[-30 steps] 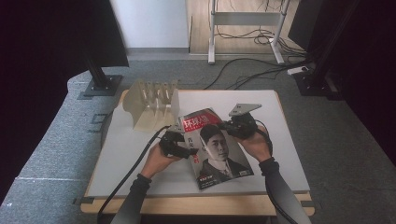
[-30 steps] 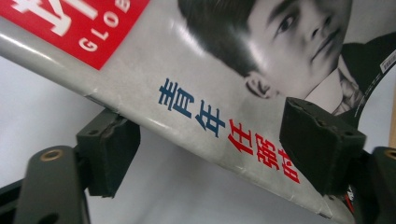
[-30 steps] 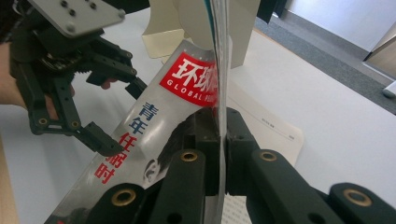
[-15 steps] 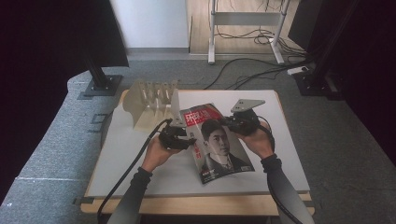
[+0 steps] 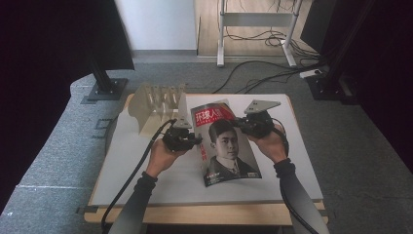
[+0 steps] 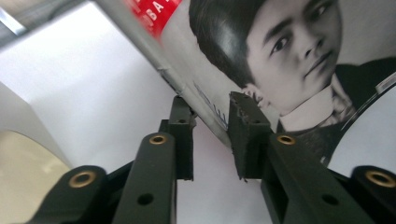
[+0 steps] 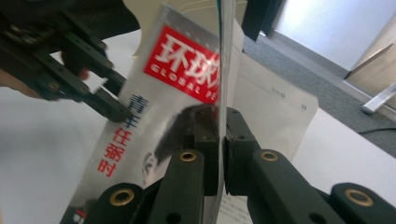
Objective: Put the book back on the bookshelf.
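Right claw (image 7: 220, 154) clamps magazine (image 5: 225, 141) right edge; left claw (image 6: 211, 135), just closing, straddles its spine, unclamped.

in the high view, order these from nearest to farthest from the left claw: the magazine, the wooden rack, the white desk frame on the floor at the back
1. The glossy portrait-cover magazine: its left edge sits between the jaws of the left claw.
2. The pale wooden slotted rack: just beyond that claw, at the table's back left.
3. The white metal desk frame: far behind the table, on the floor.
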{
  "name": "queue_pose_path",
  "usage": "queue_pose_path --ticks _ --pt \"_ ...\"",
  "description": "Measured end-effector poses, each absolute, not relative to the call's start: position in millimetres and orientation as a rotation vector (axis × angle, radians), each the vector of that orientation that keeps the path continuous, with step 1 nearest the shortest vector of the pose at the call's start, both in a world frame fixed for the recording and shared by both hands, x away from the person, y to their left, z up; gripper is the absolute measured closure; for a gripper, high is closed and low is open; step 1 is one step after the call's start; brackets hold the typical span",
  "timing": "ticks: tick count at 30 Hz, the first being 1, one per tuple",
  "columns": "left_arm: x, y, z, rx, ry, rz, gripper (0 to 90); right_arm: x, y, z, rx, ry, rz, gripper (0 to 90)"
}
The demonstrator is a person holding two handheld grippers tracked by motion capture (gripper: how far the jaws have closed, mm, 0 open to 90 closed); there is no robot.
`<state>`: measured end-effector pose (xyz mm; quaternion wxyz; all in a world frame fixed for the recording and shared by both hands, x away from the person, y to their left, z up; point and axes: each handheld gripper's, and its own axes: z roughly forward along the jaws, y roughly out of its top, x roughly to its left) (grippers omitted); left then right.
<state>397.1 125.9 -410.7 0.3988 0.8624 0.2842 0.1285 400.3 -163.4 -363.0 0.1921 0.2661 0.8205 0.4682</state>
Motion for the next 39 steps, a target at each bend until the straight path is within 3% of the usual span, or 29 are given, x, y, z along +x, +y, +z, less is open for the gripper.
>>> queue_pose_path --ticks 7,15,23,34,39 --pt "383 136 -391 2.127 0.634 0.472 81.2 404 -174 -362 0.775 2.239 1.321 83.8" --pt "364 133 -385 2.131 0.526 0.457 77.6 392 -192 -368 0.778 2.229 1.380 84.4" --pt "375 120 -370 2.070 0.521 0.446 70.2 376 -205 -370 0.744 2.228 1.422 84.2" --pt "385 104 -353 2.081 0.531 0.456 71.2 375 -207 -370 0.735 2.237 1.424 82.7" --pt "388 98 -351 2.155 0.552 0.437 79.5 376 -207 -371 0.739 2.246 1.410 81.4"
